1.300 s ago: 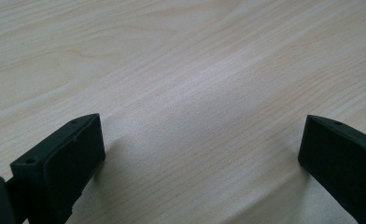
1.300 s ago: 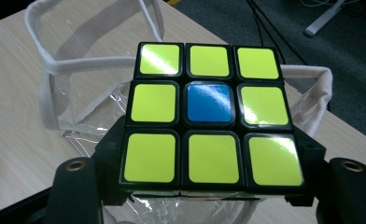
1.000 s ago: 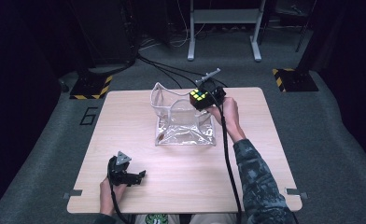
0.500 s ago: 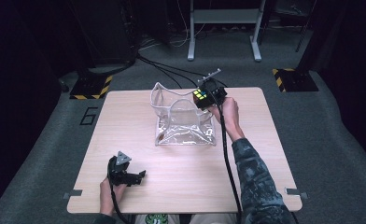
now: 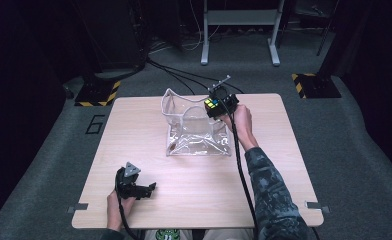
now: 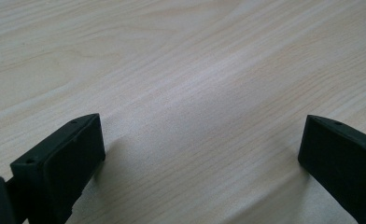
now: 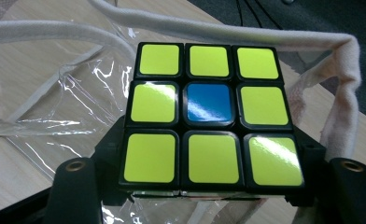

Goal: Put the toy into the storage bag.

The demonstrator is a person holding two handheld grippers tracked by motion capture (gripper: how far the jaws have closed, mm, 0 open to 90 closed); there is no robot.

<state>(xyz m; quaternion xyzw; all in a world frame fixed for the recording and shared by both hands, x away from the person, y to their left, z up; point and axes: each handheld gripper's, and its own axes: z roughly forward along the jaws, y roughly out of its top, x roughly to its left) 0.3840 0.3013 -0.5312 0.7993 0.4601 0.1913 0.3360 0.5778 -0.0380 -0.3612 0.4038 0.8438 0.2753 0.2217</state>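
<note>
Right gripper [image 7: 209, 191] clamps a puzzle cube [image 7: 209, 116] between both jaws, held at the far right rim of the clear plastic bag [image 5: 196, 135], above its opening. Judgement: step is lowering the cube in. Keep it clear of the cloth-trimmed edge [image 7: 344, 93]; release only once inside the bag.

Cube: facing side yellow stickers, blue centre, black body, glossy.

Left gripper [image 5: 134, 187] rests on the worktop [image 5: 284, 165], jaws apart, nothing between them.
</note>
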